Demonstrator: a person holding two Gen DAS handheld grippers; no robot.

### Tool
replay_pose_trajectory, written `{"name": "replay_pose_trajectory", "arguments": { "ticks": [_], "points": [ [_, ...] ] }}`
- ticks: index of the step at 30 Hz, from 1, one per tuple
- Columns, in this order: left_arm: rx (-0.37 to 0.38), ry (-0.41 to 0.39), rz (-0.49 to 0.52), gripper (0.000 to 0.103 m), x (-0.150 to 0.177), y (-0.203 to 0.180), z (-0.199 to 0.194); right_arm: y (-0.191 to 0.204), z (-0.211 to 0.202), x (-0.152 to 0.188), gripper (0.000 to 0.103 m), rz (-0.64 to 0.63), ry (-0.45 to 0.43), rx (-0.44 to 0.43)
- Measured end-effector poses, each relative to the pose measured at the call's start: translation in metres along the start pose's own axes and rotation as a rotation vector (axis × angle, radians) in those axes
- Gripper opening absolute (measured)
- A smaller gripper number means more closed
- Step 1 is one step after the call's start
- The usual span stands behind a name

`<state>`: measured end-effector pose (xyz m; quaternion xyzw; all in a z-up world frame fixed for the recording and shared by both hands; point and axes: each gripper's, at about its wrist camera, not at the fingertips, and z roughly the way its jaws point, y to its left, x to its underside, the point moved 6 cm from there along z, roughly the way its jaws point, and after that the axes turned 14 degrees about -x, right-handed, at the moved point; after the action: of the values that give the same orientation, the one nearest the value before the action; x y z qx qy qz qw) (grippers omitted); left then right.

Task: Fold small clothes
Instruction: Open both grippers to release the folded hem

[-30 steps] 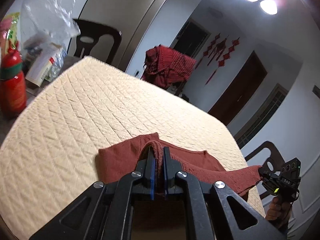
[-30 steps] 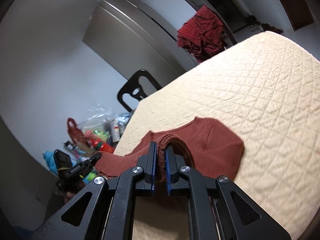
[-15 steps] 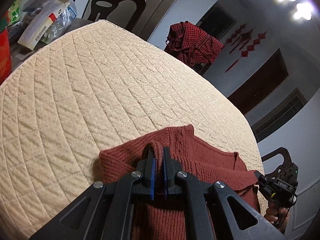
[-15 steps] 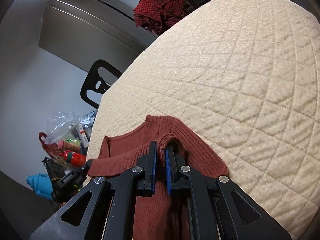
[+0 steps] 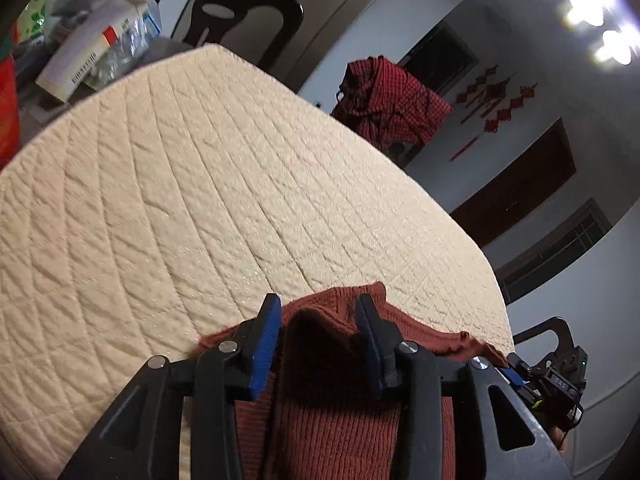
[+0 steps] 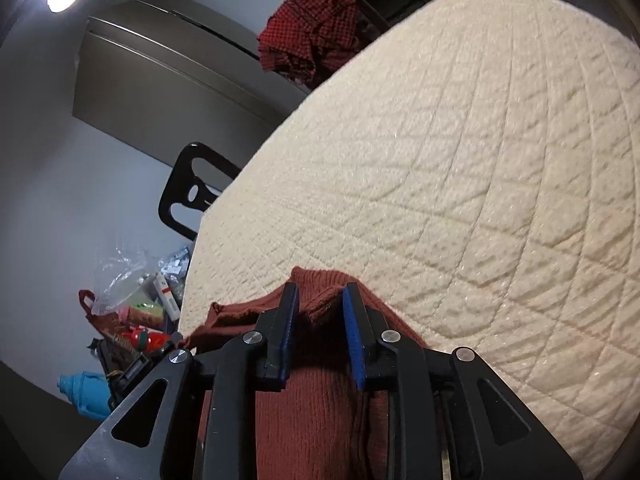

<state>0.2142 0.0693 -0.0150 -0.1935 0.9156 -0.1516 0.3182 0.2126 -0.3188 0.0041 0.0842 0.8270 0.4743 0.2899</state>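
A rust-red knit garment lies on the cream quilted pad, near its front edge. My left gripper is open, and a raised fold of the knit stands loose between its blue pads. My right gripper is also open over the other end of the garment, with a loose fold between its pads. The right gripper's body shows at the far right of the left wrist view. The cloth under both grippers is partly hidden.
The quilted pad stretches far ahead of both grippers. A black chair stands behind it. Clutter of boxes and plastic bags sits off the pad's left side. A red checked garment hangs in the background.
Both grippers were shut on folds of the red garment and have opened. The garment has come down onto the pad, closer to the front edge.
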Motion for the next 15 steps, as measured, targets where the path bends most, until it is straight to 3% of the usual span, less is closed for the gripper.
{"name": "replay_pose_trajectory", "arguments": {
  "ticks": [6,15],
  "points": [
    [0.010,-0.029,0.067,0.044,0.017,-0.006,-0.025,0.021,-0.012,0.018,0.023,-0.121,0.017,0.026],
    [-0.006,-0.083,0.196,0.044,0.061,-0.014,-0.063,0.037,-0.031,0.082,0.023,-0.302,0.108,0.097]
  ]
}}
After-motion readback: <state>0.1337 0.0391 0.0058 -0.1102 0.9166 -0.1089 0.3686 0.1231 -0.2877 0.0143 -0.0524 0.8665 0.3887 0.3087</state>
